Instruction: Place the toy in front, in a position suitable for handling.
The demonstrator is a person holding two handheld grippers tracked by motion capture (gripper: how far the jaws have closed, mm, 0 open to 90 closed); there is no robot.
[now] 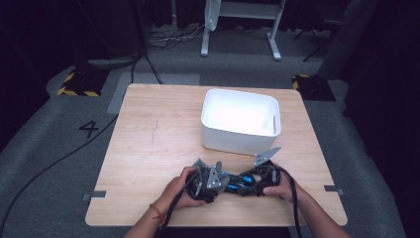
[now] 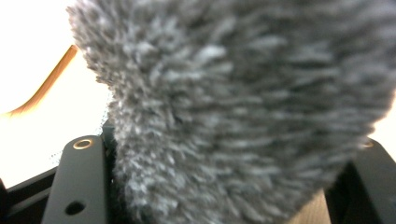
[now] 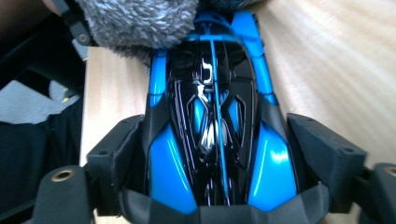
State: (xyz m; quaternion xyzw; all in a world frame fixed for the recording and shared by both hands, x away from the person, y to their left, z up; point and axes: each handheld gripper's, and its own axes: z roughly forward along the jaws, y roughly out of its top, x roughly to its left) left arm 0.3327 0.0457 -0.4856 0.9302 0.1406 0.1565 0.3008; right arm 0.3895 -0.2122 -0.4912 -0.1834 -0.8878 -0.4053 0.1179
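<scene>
A person sits at a light wooden table (image 1: 148, 148), holding 2 grippers close together near the table's front edge. The left gripper (image 1: 205, 181) and the right gripper (image 1: 260, 176) point toward each other, almost touching.

Between them lies a glossy blue and black toy car (image 1: 235, 181). In the right gripper view, the toy car (image 3: 215, 126) sits lengthwise between the 2 black jaws, which press against its sides, clamped on it, with the wooden table beneath. A grey furry object (image 3: 135, 21) touches the far end of the car.

In the left gripper view, the same grey furry object (image 2: 243, 112) sits very close to the camera, between the jaws, which appear closed against it on both sides.

A white rectangular bin (image 1: 241, 120) stands on the table just beyond the grippers, toward the right. It looks empty. Cables (image 1: 59, 158) trail across the grey floor around the table.
</scene>
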